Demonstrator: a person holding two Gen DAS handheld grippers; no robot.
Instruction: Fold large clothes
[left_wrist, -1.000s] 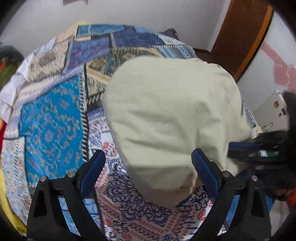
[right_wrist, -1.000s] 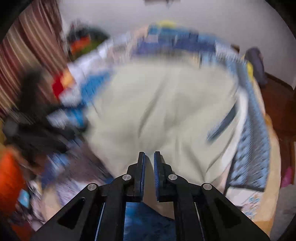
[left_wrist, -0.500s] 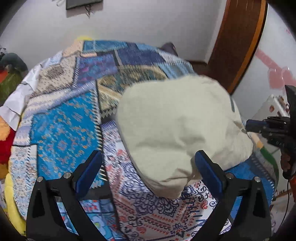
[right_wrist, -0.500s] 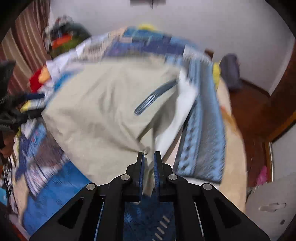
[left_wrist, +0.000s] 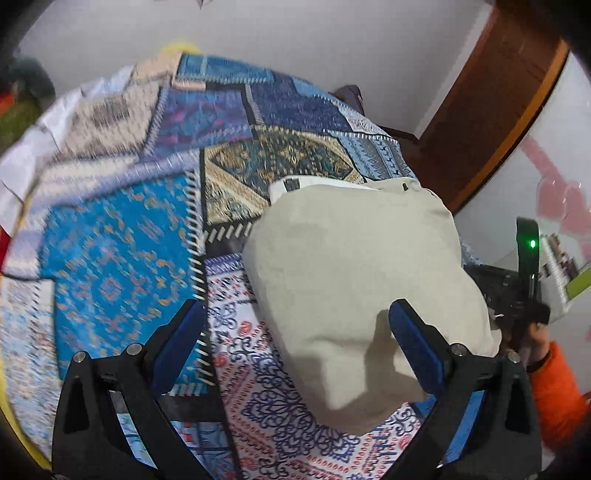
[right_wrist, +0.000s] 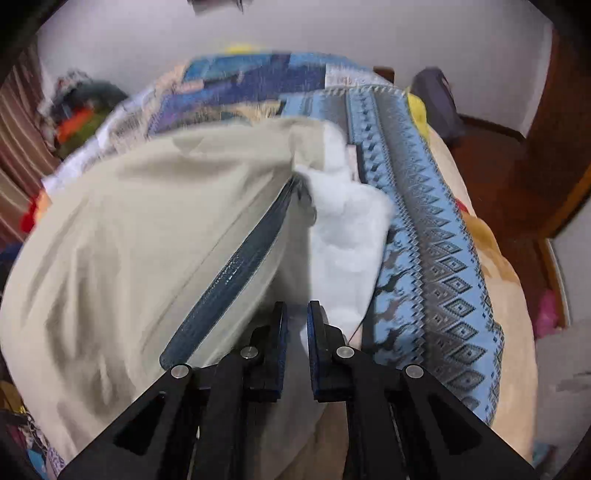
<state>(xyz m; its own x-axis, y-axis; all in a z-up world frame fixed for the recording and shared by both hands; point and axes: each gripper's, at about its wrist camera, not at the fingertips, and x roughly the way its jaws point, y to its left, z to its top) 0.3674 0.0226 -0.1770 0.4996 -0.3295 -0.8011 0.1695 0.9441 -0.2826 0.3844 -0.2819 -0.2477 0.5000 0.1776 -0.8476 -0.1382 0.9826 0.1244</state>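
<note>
Beige jacket (left_wrist: 354, 280) bunched in a puffy mound on the patchwork bedspread (left_wrist: 122, 251), toward its door-side edge. Left gripper (left_wrist: 295, 343) spread wide, empty, hovering over the jacket's near end — nothing pinched. Right gripper (right_wrist: 295, 325) nearly closed, a slim gap left; white lining (right_wrist: 343, 229) and dark zipper (right_wrist: 236, 266) just ahead of the tips, though whether cloth is actually clamped cannot be told. Risks, judged from here: a thin pinch slipping off the padded fabric, or the mound sliding off the bedspread's edge if tugged that way.
</note>
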